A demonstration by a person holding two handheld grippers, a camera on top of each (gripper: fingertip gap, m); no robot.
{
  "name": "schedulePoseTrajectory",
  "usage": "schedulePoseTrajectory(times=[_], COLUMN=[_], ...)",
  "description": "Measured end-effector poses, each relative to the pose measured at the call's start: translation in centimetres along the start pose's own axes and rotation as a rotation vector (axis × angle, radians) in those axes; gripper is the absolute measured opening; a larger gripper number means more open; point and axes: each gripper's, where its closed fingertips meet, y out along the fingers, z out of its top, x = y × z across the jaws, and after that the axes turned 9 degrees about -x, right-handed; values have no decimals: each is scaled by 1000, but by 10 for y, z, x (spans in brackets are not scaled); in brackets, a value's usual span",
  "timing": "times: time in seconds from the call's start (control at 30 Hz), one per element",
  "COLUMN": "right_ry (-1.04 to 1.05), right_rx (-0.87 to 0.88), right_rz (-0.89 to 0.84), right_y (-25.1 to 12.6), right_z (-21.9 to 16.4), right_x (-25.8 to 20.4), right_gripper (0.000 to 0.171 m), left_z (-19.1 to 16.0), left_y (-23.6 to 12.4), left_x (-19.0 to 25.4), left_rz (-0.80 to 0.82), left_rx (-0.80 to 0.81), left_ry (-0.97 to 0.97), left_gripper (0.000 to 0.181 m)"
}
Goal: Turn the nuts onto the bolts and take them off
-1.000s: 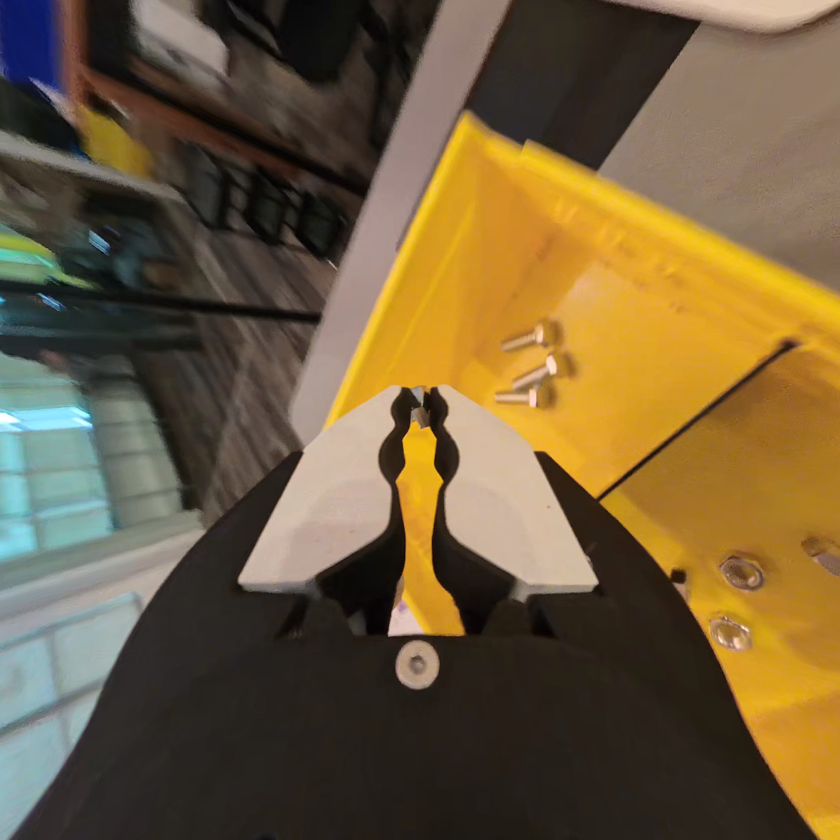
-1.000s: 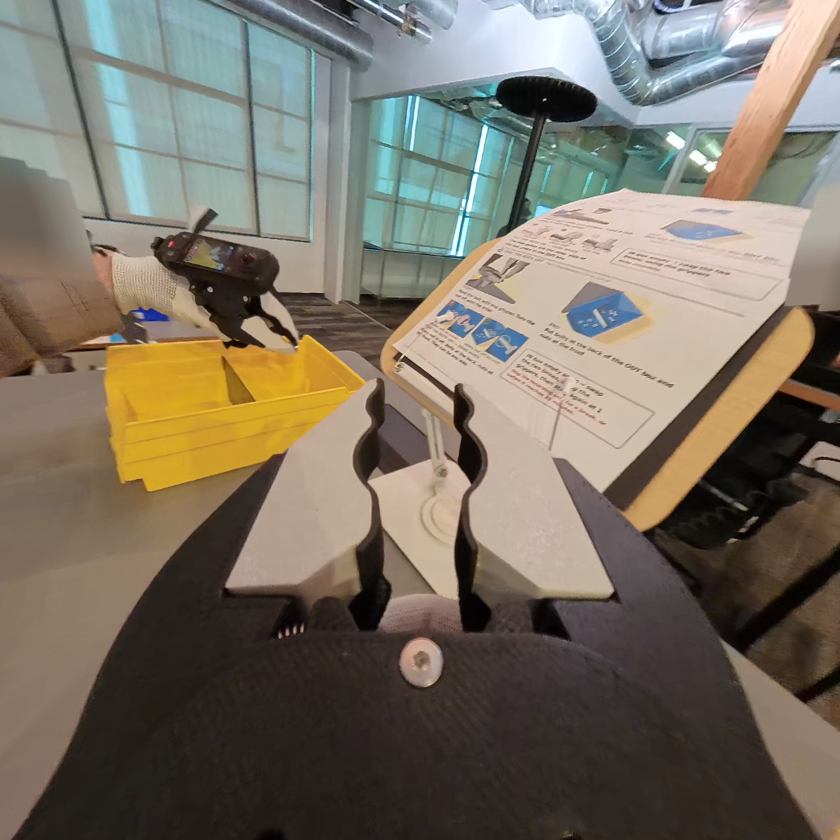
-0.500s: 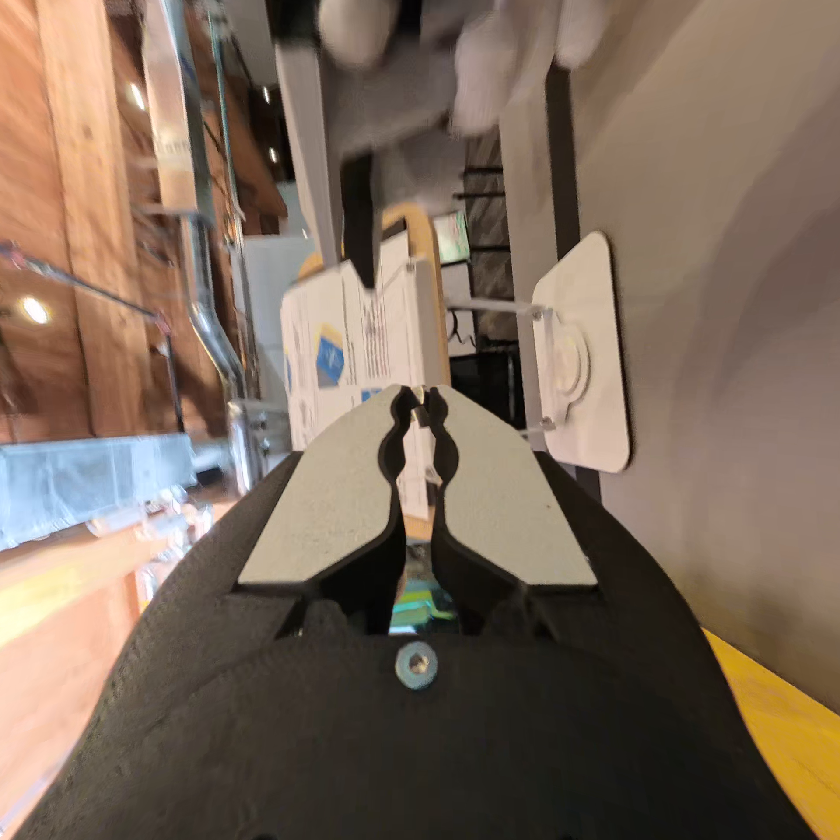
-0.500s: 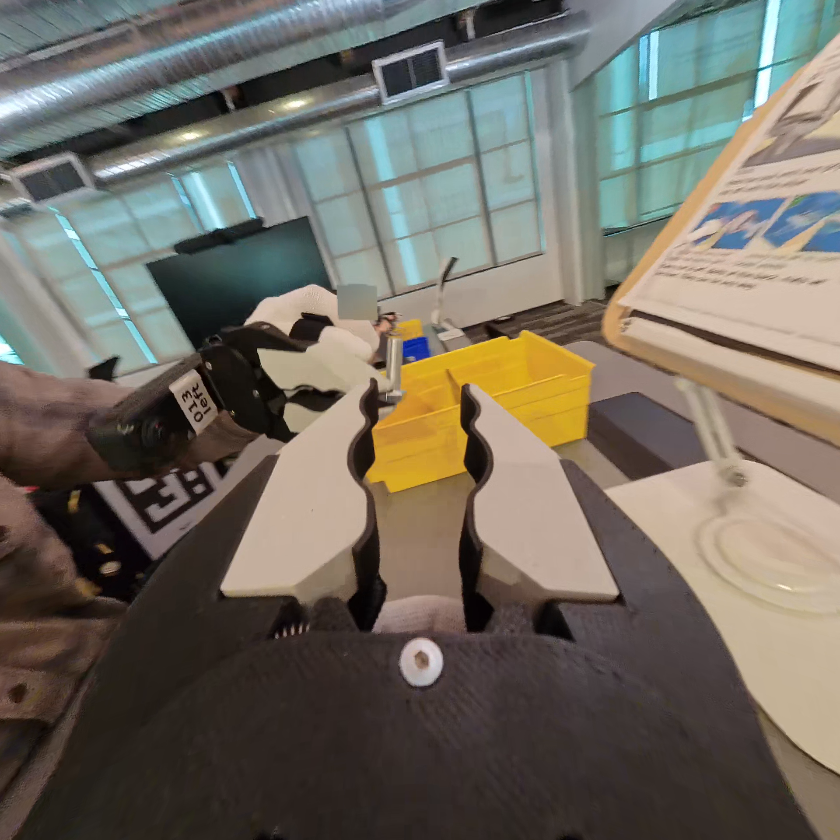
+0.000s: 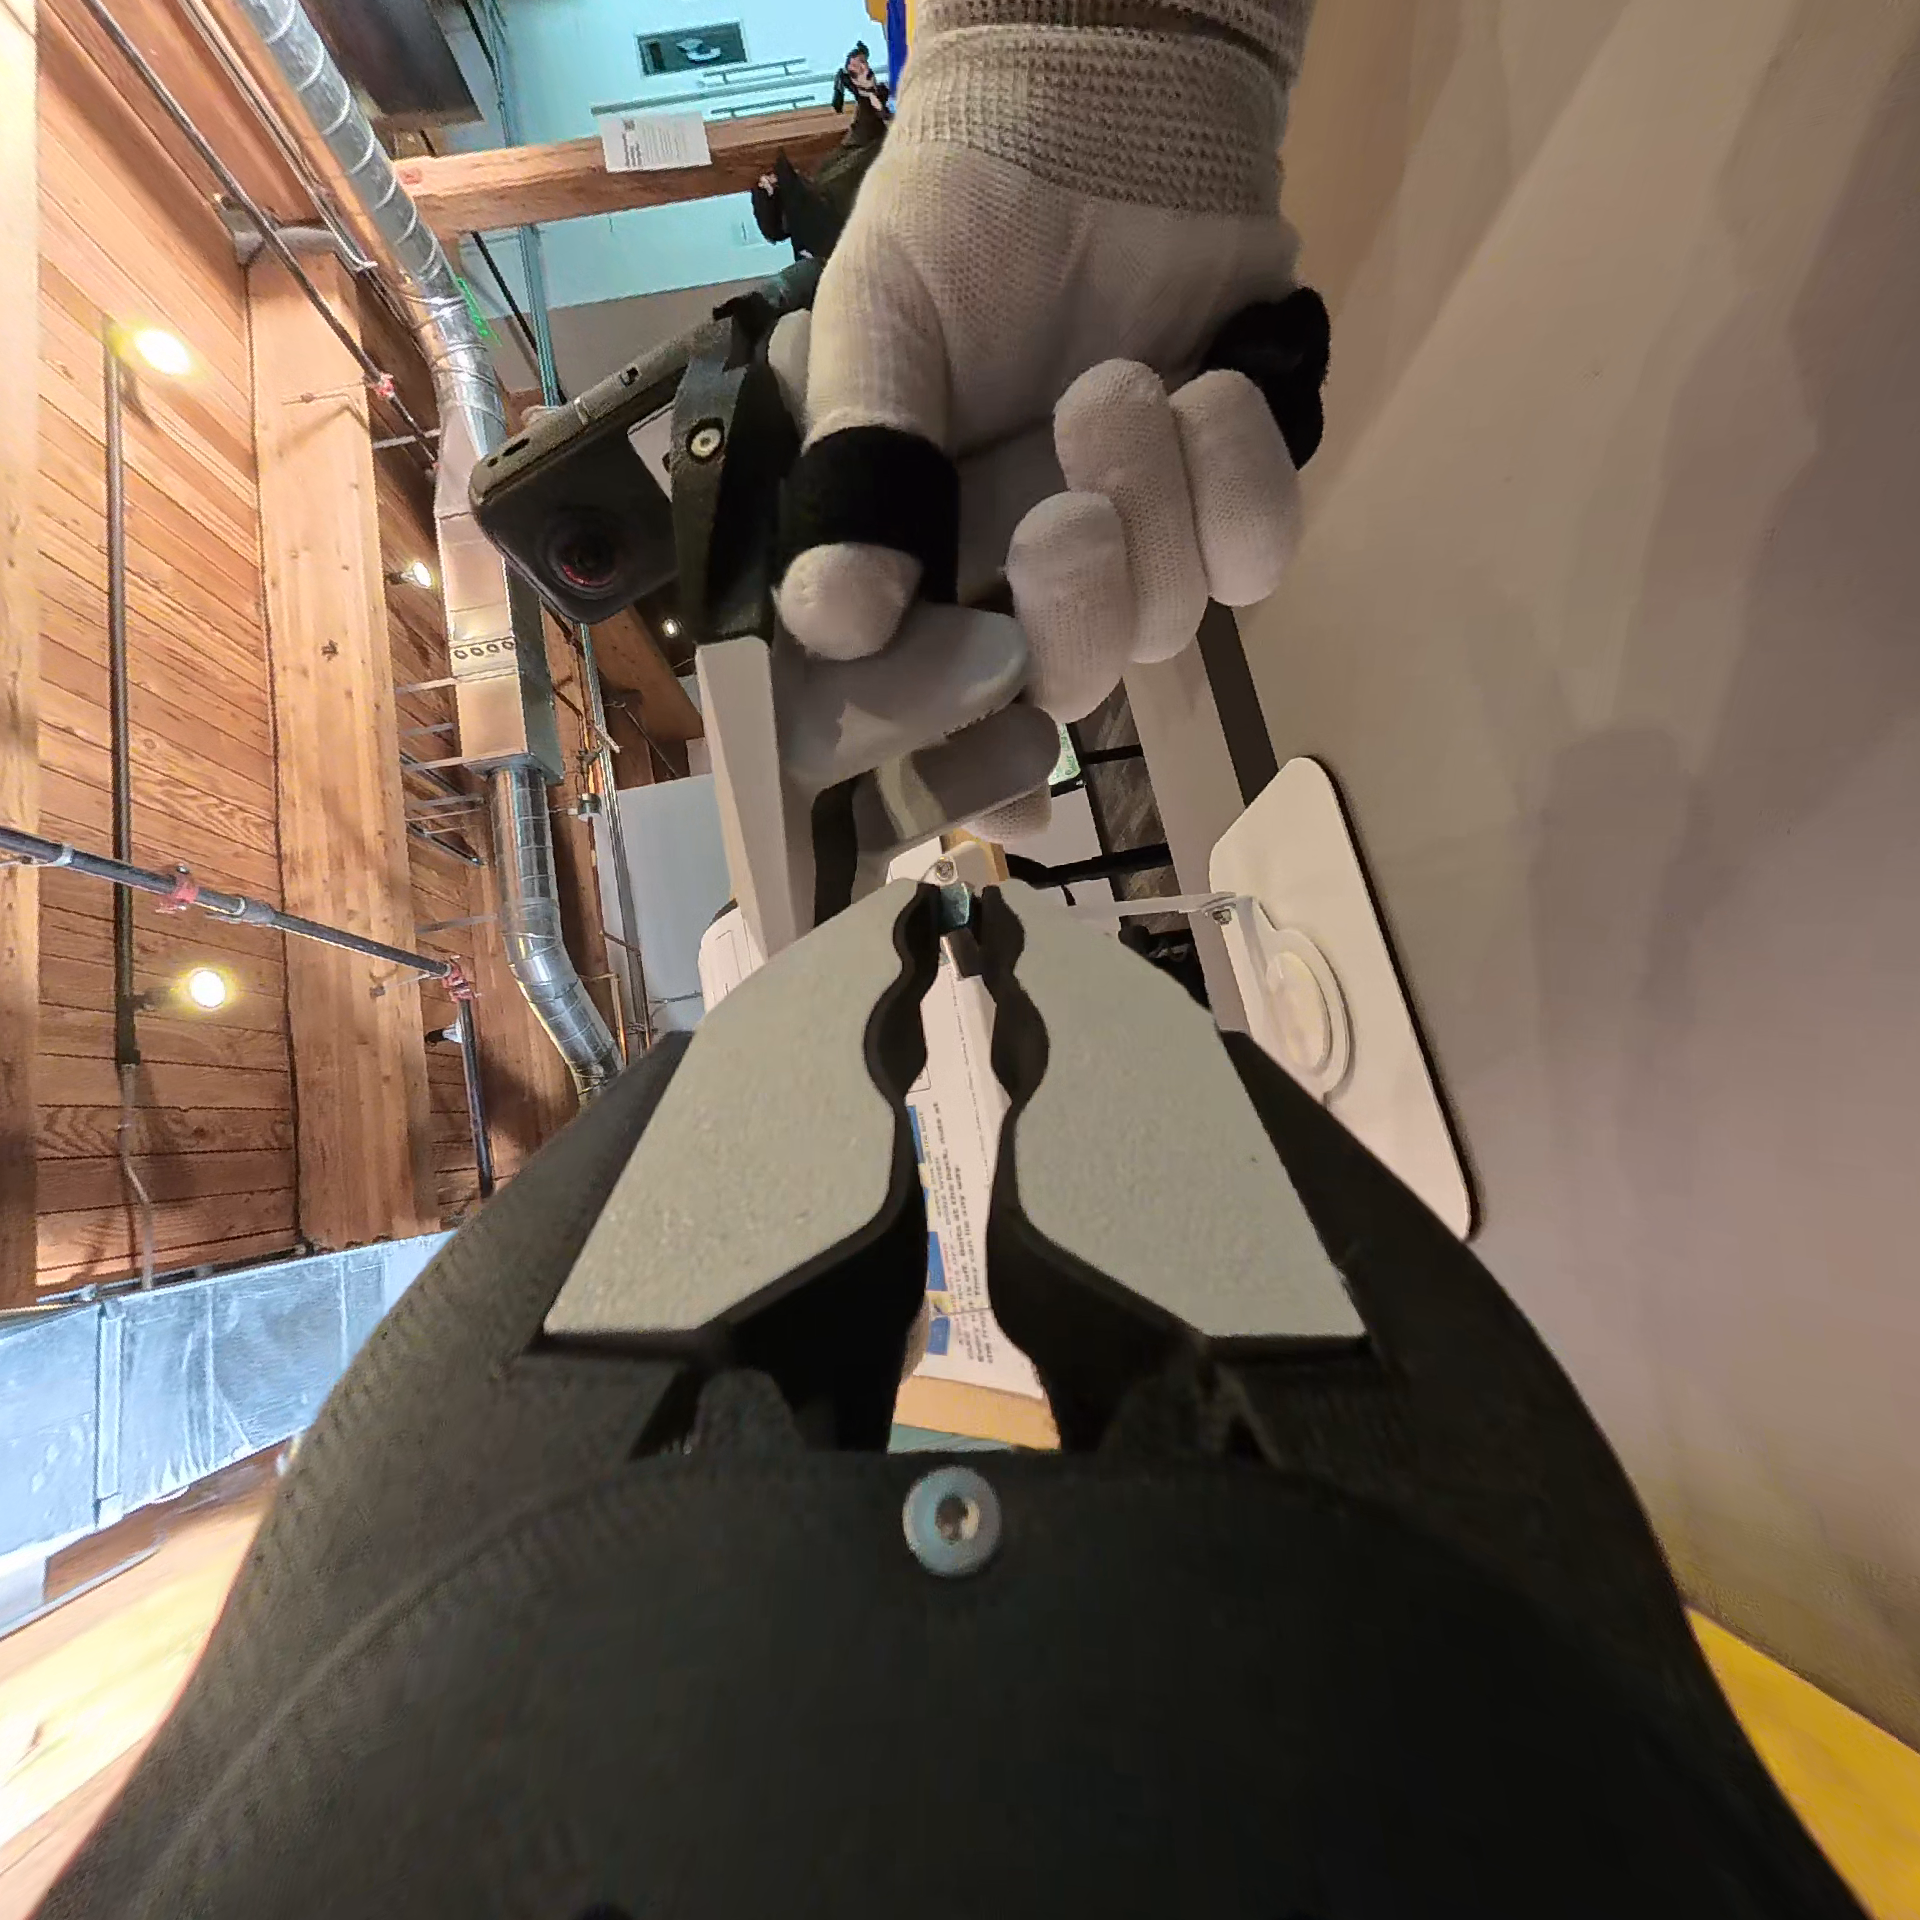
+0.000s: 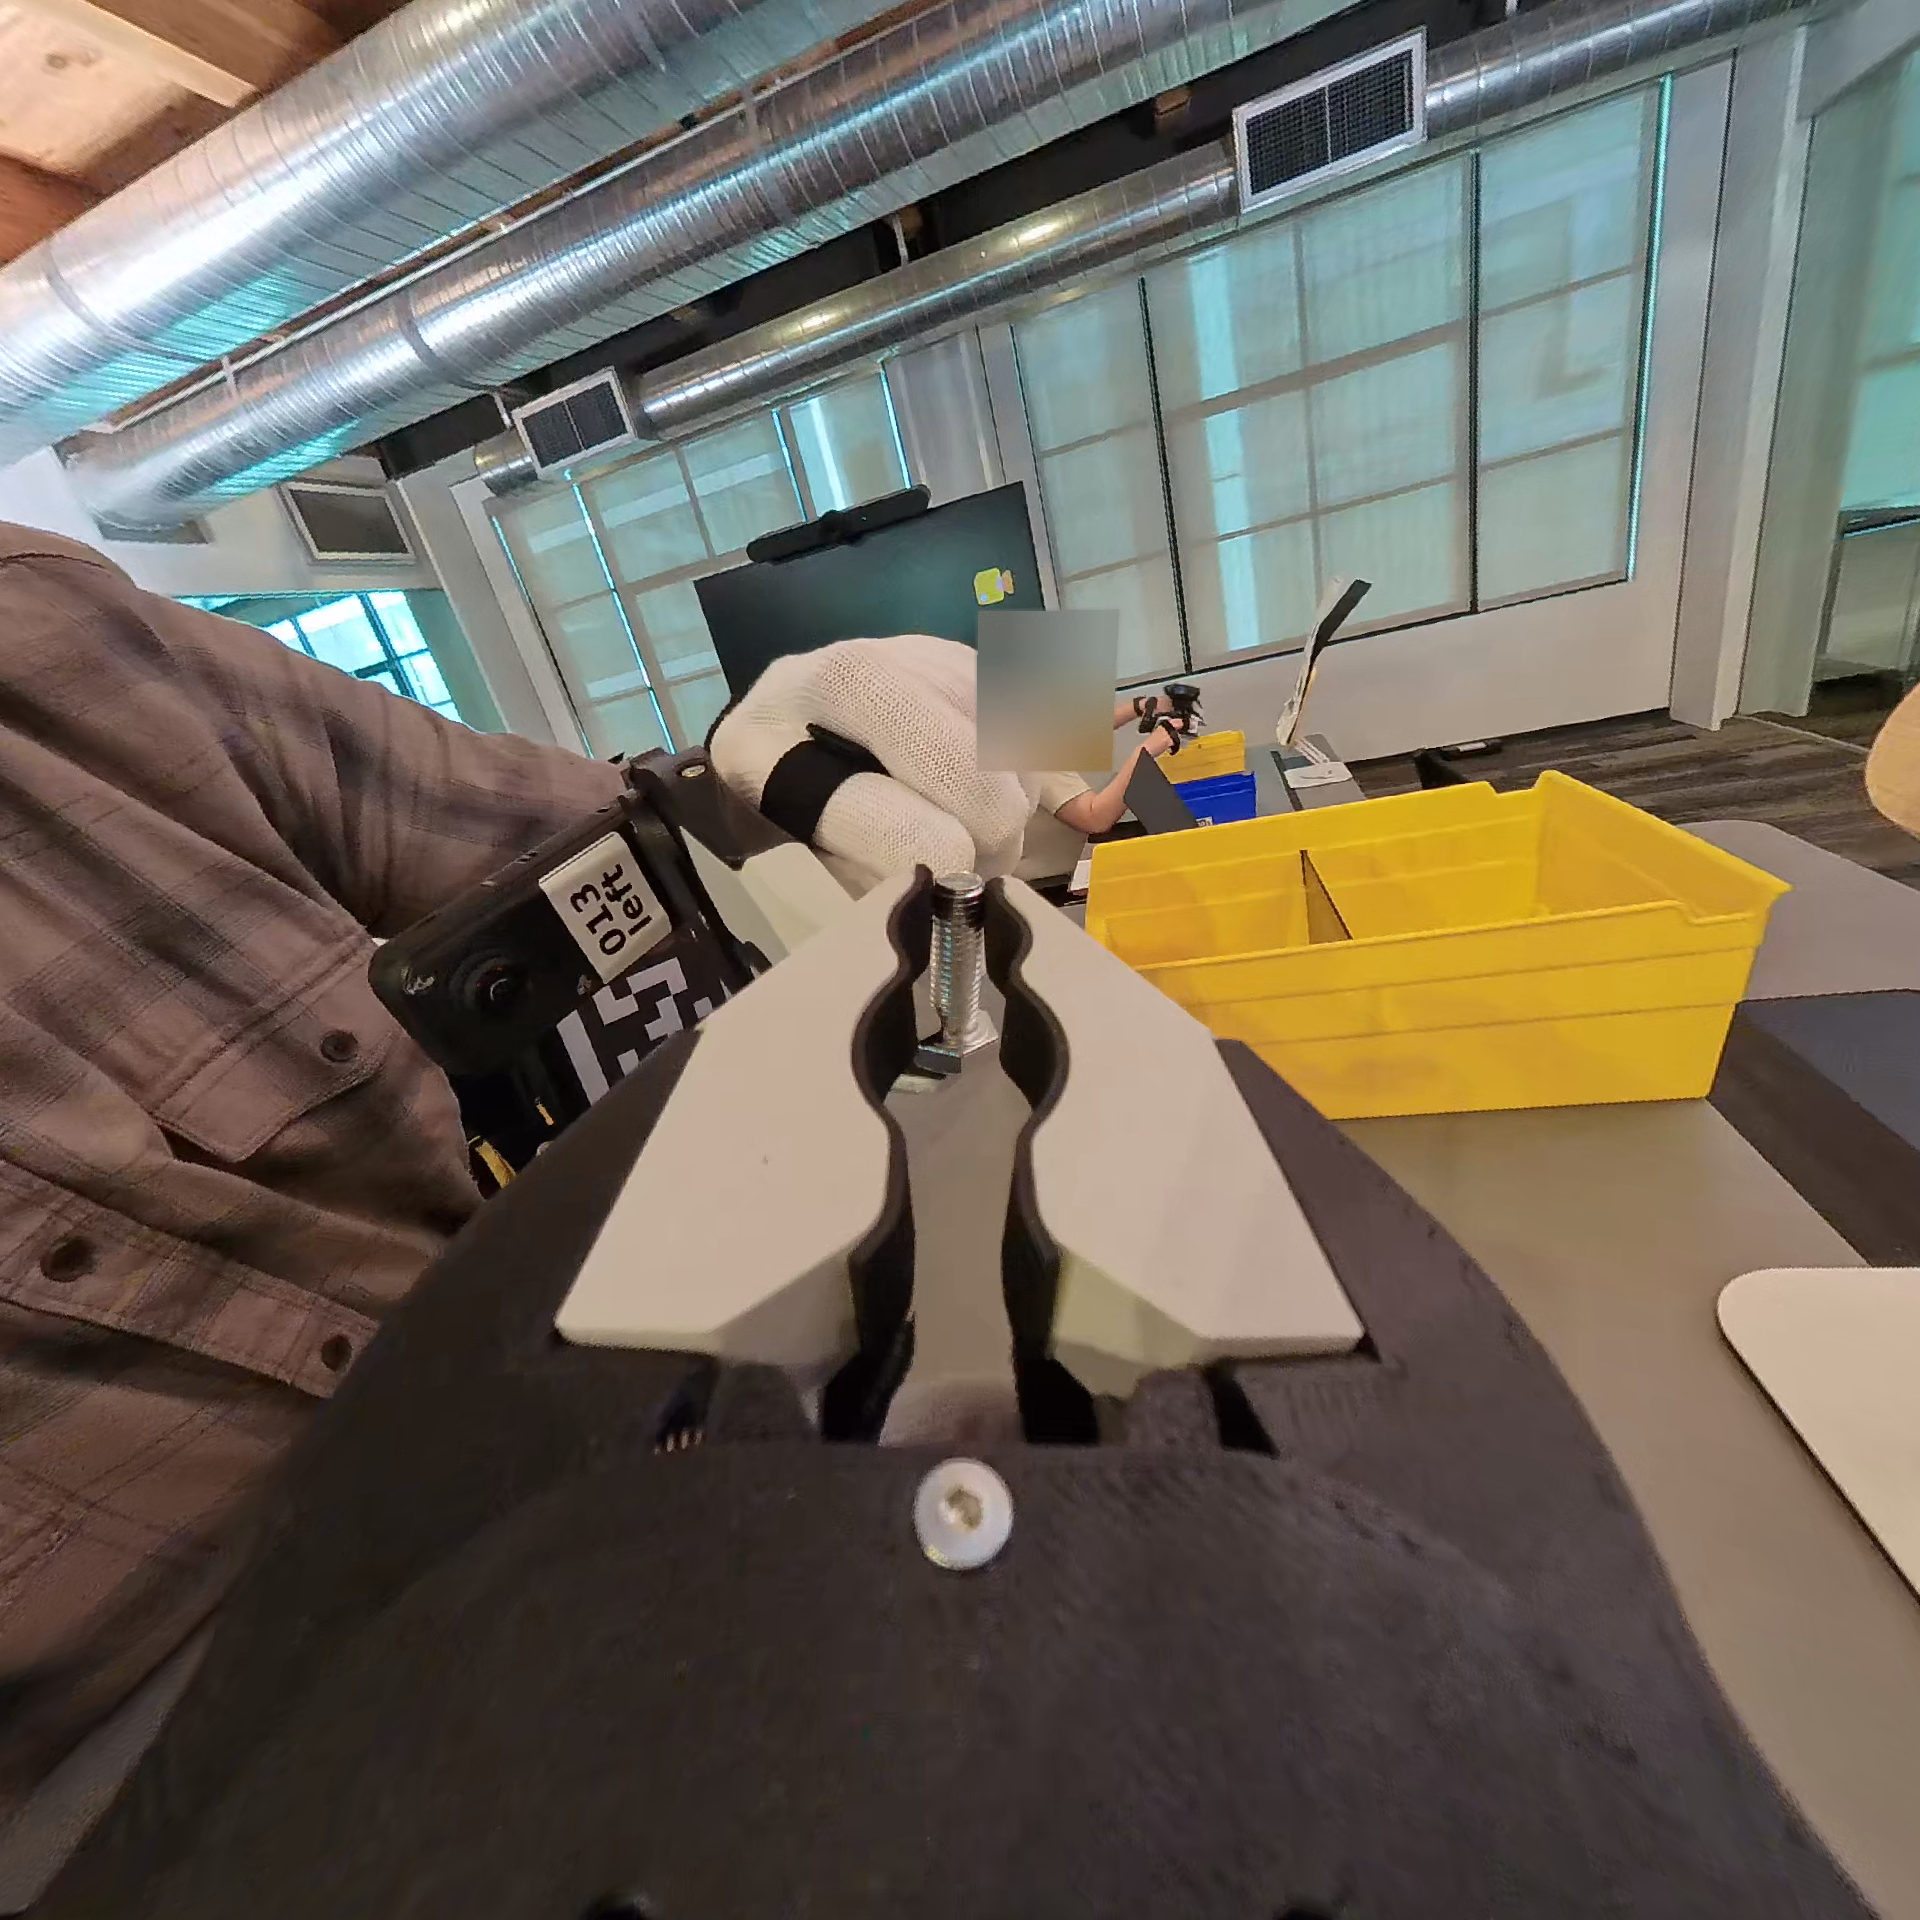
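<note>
**In mid-air, a bolt is offered from one gripper to the other**

In the left wrist view, the left gripper [image 5: 954, 906] is almost fully closed, its tips pinching the head of a bolt [image 5: 957, 921]. A second ago it hung over the yellow bin with loose bolts lying below it. Now it has swung round on its side, away from the bin. A gloved hand [image 5: 1039, 343] fills the top of the view, close ahead of the tips, with a small camera [image 5: 582, 520] beside it. The grey table [image 5: 1662, 623] runs down the right edge.

In the right wrist view, the bolt stands upright, head at the bottom, thread bare, with no nut on it. The right gripper [image 6: 957, 896] has its two fingers either side of the thread. A second ago they stood wide apart with nothing between them. They have since narrowed to about the bolt's width. Whether the pads actually press on it I cannot tell. The yellow bin [image 6: 1455, 997] sits on the table just behind. No nuts show in it from this angle.

The pick-up looks done, and the bolt is being steadied between the two grippers. My guess is that a nut must be fetched next. No threading has begun.
</note>
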Motion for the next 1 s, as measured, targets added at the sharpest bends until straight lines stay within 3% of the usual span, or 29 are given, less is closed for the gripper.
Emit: schedulePoseTrajectory(times=[0.23,0.33,0.43,0.53,0.7,0.87,1.0], right_ry=[-39,-50,-51,-71,-71,-80,-104], right_rx=[25,46,31,-109,-380,-391,-416], right_rz=[-70,-113,-124,-162,-189,-145,-132], right_y=[-3,-11,-16,-16,-13,-2,2], right_z=[4,5,1,-24,-82,-96,-105], right_x=[10,18,21,28,39,38,36], right_gripper=[6,7,7,7,7,7,7], left_z=[-9,-19,-28,-37,-24,7,14], left_y=[0,-4,-9,-13,-8,9,22], left_x=[-4,0,9,27,76,110,113], left_rz=[11,-39,-99,-187,-370,-565,-604], left_rx=[-30,-62,-101,-171,-219,-155,-91], left_ry=[-177,-371,-583,-750,-977,-1261,-1453], left_gripper=[11,26,30,30,33,51,48])
